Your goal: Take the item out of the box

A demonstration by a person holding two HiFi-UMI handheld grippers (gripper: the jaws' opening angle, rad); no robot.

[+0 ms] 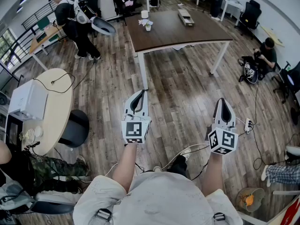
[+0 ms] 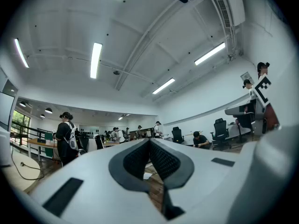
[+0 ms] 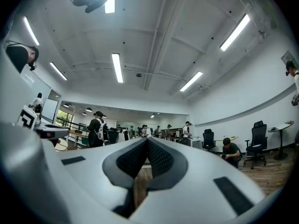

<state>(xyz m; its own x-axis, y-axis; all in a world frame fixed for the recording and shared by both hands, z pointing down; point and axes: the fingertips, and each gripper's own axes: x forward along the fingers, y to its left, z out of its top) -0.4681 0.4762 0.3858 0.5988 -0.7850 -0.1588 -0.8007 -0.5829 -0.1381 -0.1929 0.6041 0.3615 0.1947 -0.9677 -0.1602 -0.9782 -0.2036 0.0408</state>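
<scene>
In the head view I hold both grippers out over the wooden floor, well short of the dark brown table (image 1: pixel 197 32). My left gripper (image 1: pixel 140 93) has its jaws pressed together with nothing in them, as the left gripper view (image 2: pixel 149 141) also shows. My right gripper (image 1: pixel 222 101) is shut and empty too, its tips meeting in the right gripper view (image 3: pixel 147 140). On the table lie a long pale box-like thing (image 1: pixel 186 17), a white cup (image 1: pixel 145 14) and a small green-topped item (image 1: pixel 148 27). Both grippers point slightly upward toward the room.
A round cream table (image 1: pixel 56 111) with a white appliance (image 1: pixel 28 100) stands at the left, a dark stool (image 1: pixel 77 128) beside it. Cables and a power strip (image 1: pixel 247 124) lie on the floor at right. A person (image 1: pixel 75 18) stands far left; another crouches (image 1: pixel 267 53) at right.
</scene>
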